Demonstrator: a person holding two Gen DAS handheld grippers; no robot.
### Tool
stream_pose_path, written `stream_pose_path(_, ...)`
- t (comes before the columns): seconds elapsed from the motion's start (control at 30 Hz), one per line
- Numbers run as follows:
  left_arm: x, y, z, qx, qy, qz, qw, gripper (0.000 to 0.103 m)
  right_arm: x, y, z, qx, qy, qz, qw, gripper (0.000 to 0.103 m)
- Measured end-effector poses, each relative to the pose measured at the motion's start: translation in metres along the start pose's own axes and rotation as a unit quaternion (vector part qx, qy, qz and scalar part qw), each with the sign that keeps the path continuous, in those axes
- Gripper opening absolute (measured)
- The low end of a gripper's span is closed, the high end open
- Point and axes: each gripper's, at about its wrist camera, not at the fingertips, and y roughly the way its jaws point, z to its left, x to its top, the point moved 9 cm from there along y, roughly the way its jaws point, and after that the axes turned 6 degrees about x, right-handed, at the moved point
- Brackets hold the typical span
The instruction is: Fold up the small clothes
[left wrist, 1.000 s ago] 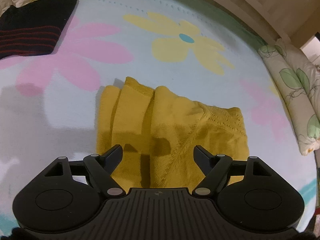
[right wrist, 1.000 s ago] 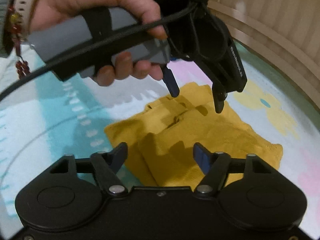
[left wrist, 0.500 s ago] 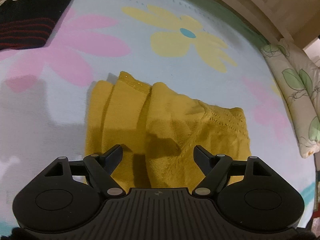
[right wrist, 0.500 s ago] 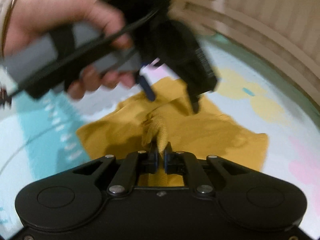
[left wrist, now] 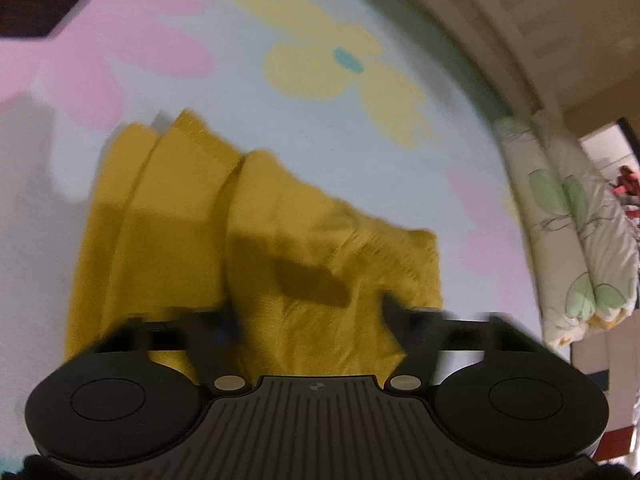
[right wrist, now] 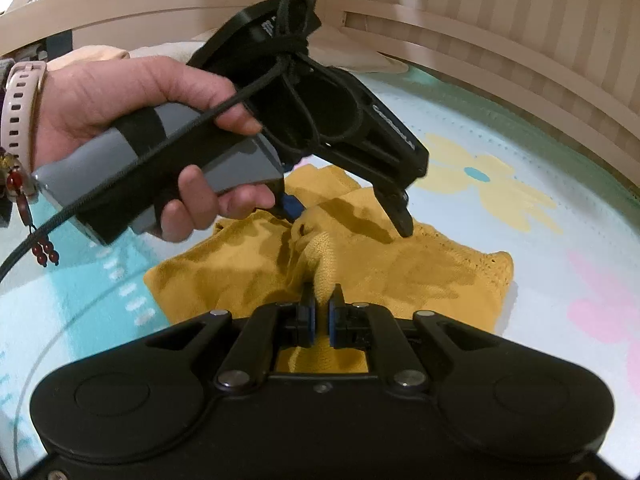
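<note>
One yellow garment (right wrist: 400, 276), two hand-held grippers

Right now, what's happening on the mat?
A person is folding a yellow knit garment on a flowered mat with two handheld grippers. The right gripper is shut on a raised pinch of the fabric. The left gripper, held in the person's hand, is open, with its fingertips down on the garment.

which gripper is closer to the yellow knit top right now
Right. The right gripper is shut on a fold of the yellow knit top; the left gripper is open, fingertips at the fabric.
</note>
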Motion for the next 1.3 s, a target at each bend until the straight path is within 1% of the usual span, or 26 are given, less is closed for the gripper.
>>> stream_pose_path(0.03,0.0,0.0,0.0,0.014,0.006,-0.003,0.9999,0.011,0.0,0.0,0.0,0.0,0.001,0.001,1.0,0.011)
stream_pose_path(0.07,-0.001,0.0,-0.001,0.027,0.018,-0.005,0.9995,0.011,-0.001,-0.001,-0.001,0.0,0.001,0.002,1.0,0.011)
stream_pose_path(0.13,-0.001,-0.005,-0.005,0.032,0.042,-0.014,0.9985,0.009,-0.003,-0.002,0.001,-0.002,-0.002,0.004,1.0,0.011)
stream_pose_path(0.2,0.003,-0.015,-0.006,0.039,0.052,-0.026,0.9975,0.008,-0.002,-0.003,0.002,-0.004,-0.003,0.004,1.0,0.011)
stream_pose_path(0.3,0.012,-0.037,-0.011,0.021,0.06,-0.051,0.9966,0.008,0.004,-0.007,0.006,-0.008,-0.005,-0.007,1.0,0.011)
stream_pose_path(0.4,0.019,-0.06,-0.012,0.012,0.065,-0.07,0.9953,0.008,0.017,-0.013,0.017,0.0,-0.006,-0.026,1.0,0.011)
stream_pose_path(0.47,0.02,-0.067,-0.006,0.021,0.071,-0.073,0.9946,0.008,0.025,-0.014,0.028,0.008,-0.01,-0.035,0.999,0.011)
stream_pose_path(0.57,0.02,-0.069,0.013,0.046,0.071,-0.068,0.9941,0.008,0.033,-0.009,0.045,0.024,-0.016,-0.035,0.999,0.011)
stream_pose_path(0.67,0.017,-0.064,0.035,0.053,0.059,-0.053,0.9955,0.008,0.033,0.003,0.059,0.035,-0.024,-0.026,0.999,0.011)
stream_pose_path(0.77,0.013,-0.051,0.05,0.064,0.056,-0.036,0.9957,0.008,0.028,0.016,0.067,0.047,-0.022,-0.005,0.999,0.011)
stream_pose_path(0.83,0.009,-0.043,0.06,0.079,0.054,-0.027,0.995,0.011,0.021,0.028,0.072,0.054,-0.022,0.018,0.998,0.013)
stream_pose_path(0.9,0.008,-0.04,0.065,0.092,0.057,-0.026,0.9938,0.015,0.009,0.038,0.073,0.065,-0.023,0.043,0.997,0.024)
stream_pose_path(0.93,0.008,-0.04,0.067,0.096,0.055,-0.03,0.9934,0.017,0.007,0.042,0.075,0.076,-0.021,0.055,0.995,0.025)
stream_pose_path(1.0,0.012,-0.045,0.072,0.098,0.039,-0.032,0.9938,0.018,0.0,0.044,0.079,0.104,-0.019,0.062,0.992,0.046)
stream_pose_path(1.03,0.015,-0.05,0.079,0.108,0.032,-0.038,0.9929,0.019,-0.001,0.042,0.081,0.12,-0.02,0.06,0.991,0.048)
stream_pose_path(1.1,0.02,-0.061,0.092,0.136,0.022,-0.053,0.9891,0.019,-0.002,0.032,0.085,0.147,-0.022,0.053,0.988,0.048)
stream_pose_path(1.17,0.024,-0.07,0.108,0.172,0.003,-0.061,0.9832,0.019,-0.004,0.024,0.088,0.157,-0.024,0.046,0.986,0.048)
stream_pose_path(1.2,0.027,-0.075,0.114,0.184,-0.005,-0.069,0.9805,0.019,-0.004,0.021,0.085,0.159,-0.021,0.041,0.986,0.048)
stream_pose_path(1.3,0.036,-0.084,0.11,0.177,-0.011,-0.097,0.9795,0.019,0.002,0.012,0.067,0.156,0.0,0.02,0.987,0.048)
